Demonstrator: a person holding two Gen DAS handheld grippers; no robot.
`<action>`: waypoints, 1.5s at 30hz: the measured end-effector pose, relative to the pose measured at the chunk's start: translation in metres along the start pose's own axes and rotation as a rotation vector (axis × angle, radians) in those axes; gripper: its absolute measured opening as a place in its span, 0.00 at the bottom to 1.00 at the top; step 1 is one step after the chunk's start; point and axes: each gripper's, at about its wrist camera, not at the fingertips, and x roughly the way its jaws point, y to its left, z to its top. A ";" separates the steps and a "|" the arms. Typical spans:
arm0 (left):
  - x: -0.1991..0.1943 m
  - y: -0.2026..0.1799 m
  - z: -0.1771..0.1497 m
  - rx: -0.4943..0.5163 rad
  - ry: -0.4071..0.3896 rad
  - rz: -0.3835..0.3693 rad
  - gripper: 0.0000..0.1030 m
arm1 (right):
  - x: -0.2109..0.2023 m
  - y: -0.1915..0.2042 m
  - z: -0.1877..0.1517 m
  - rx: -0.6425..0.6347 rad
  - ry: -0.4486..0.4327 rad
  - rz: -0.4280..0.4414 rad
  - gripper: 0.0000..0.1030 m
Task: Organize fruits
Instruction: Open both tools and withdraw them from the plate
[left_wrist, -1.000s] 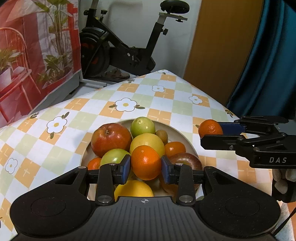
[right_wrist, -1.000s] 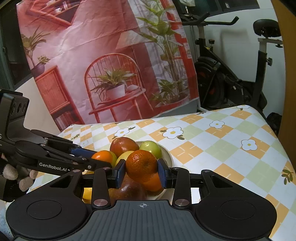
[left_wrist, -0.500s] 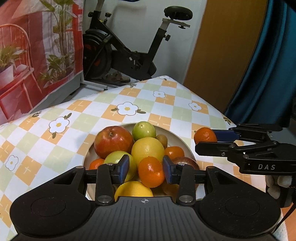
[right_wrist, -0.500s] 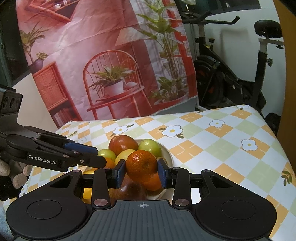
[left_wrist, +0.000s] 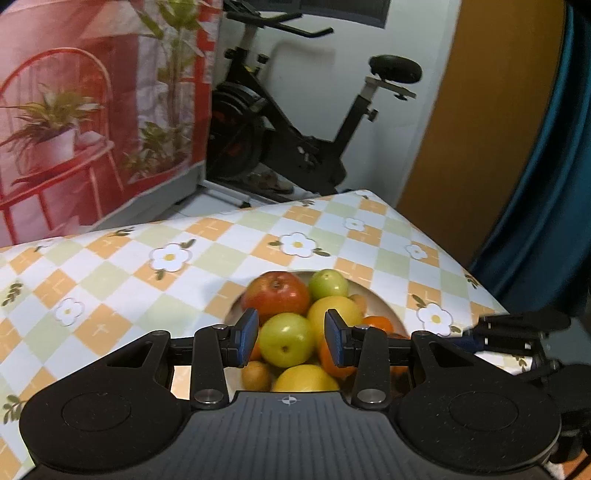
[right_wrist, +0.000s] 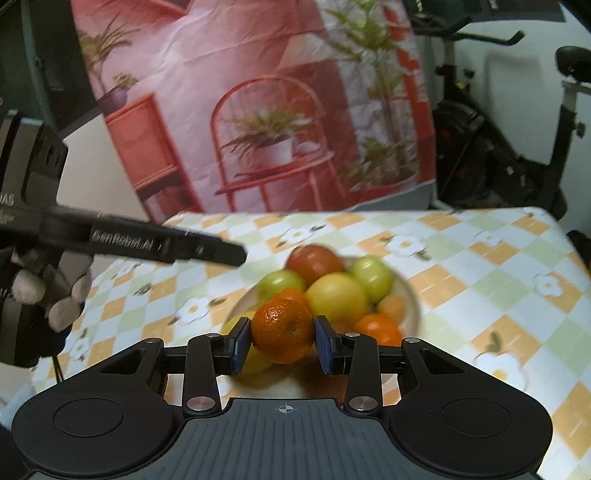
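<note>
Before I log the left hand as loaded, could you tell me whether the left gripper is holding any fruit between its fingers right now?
No: the left gripper is open above the plate, its fingers touching no fruit.

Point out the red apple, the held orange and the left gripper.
red apple (left_wrist: 275, 291), left wrist view, middle of its skin.
held orange (right_wrist: 282, 330), right wrist view, centre of its peel.
left gripper (left_wrist: 290, 338), left wrist view, midway between fingertips.
</note>
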 end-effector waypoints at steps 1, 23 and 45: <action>-0.003 0.002 -0.002 -0.005 -0.005 0.008 0.40 | 0.002 0.004 -0.002 0.002 0.015 0.010 0.33; -0.041 0.046 -0.033 -0.177 -0.069 0.051 0.40 | 0.053 0.024 -0.023 0.158 0.181 -0.121 0.34; -0.084 0.044 -0.038 -0.200 -0.121 0.119 0.71 | 0.025 0.043 -0.020 0.114 0.117 -0.165 0.59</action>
